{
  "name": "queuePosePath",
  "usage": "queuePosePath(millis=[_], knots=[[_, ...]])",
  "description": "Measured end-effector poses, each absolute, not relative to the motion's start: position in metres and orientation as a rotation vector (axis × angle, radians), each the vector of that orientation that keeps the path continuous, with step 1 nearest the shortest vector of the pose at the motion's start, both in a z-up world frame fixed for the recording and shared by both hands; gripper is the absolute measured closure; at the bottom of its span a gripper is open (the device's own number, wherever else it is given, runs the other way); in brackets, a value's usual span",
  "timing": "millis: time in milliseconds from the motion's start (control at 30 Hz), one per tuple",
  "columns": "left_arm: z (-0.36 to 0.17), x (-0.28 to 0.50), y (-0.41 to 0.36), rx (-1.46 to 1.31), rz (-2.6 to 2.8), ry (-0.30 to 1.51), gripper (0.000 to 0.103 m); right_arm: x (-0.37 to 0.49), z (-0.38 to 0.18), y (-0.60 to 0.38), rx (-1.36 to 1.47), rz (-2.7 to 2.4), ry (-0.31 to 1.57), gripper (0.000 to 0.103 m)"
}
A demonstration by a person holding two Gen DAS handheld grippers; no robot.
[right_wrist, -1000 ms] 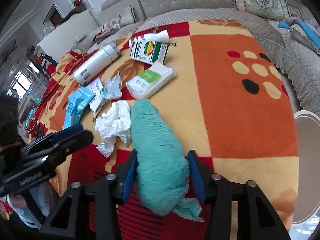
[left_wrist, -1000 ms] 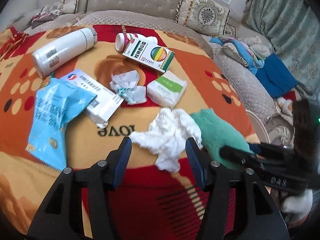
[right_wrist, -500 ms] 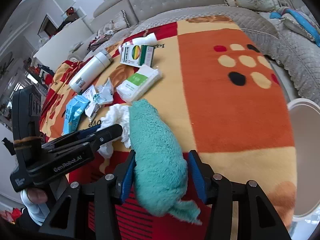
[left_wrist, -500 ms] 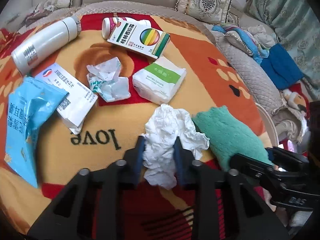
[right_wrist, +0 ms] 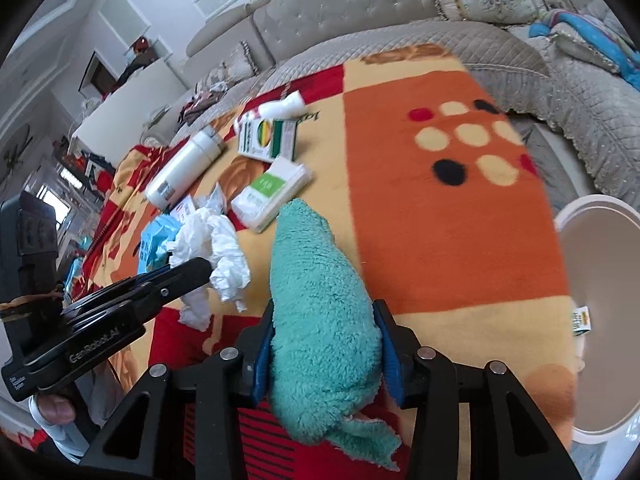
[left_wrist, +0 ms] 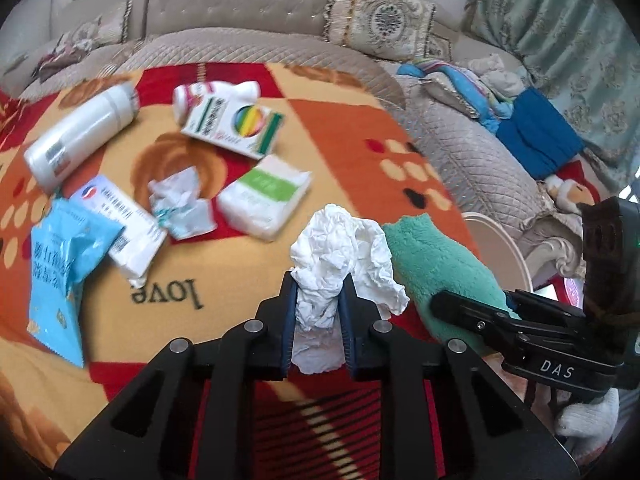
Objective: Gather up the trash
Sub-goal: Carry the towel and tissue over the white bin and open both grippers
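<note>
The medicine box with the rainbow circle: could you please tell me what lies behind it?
A white bottle with a pink label lies on its side right behind the medicine box, on the blanket. The box covers the bottle's lower edge, so its full label cannot be seen.

At the bottom centre of the frame, the right gripper (right_wrist: pixel 326 350) clamps a fluffy teal cloth (right_wrist: pixel 320 312) between its blue pads. At the lower left, the left gripper (right_wrist: pixel 196 270) pinches a crumpled white tissue (right_wrist: pixel 216 248). Both lie over an orange, red and yellow blanket (right_wrist: pixel 440 220). A white bin (right_wrist: pixel 600 320) shows at the right edge. Upper left of centre lie a white bottle (right_wrist: pixel 182 168), a medicine box (right_wrist: pixel 268 138) and a tissue pack (right_wrist: pixel 272 192).
</note>
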State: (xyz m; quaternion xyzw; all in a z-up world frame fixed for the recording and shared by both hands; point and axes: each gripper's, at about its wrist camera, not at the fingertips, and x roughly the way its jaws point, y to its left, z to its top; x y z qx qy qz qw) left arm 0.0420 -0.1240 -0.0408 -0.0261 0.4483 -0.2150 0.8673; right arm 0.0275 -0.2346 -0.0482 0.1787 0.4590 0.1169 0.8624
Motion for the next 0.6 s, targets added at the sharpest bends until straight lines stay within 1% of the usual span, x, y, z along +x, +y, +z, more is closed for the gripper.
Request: queuePosePath(millis=[267,600], knots=[[-0.025,0.032,-0.177,-0.015,-0.541,0.921,0.086,0.000,-0.037,-0.285,0.399,0.143,0.915,0.060],[-0.027,0.020,-0.252,0.043,-0.651,0.943,0.086,-0.039,-0.035,-0.363,0.475,-0.021,0.869,0.060]])
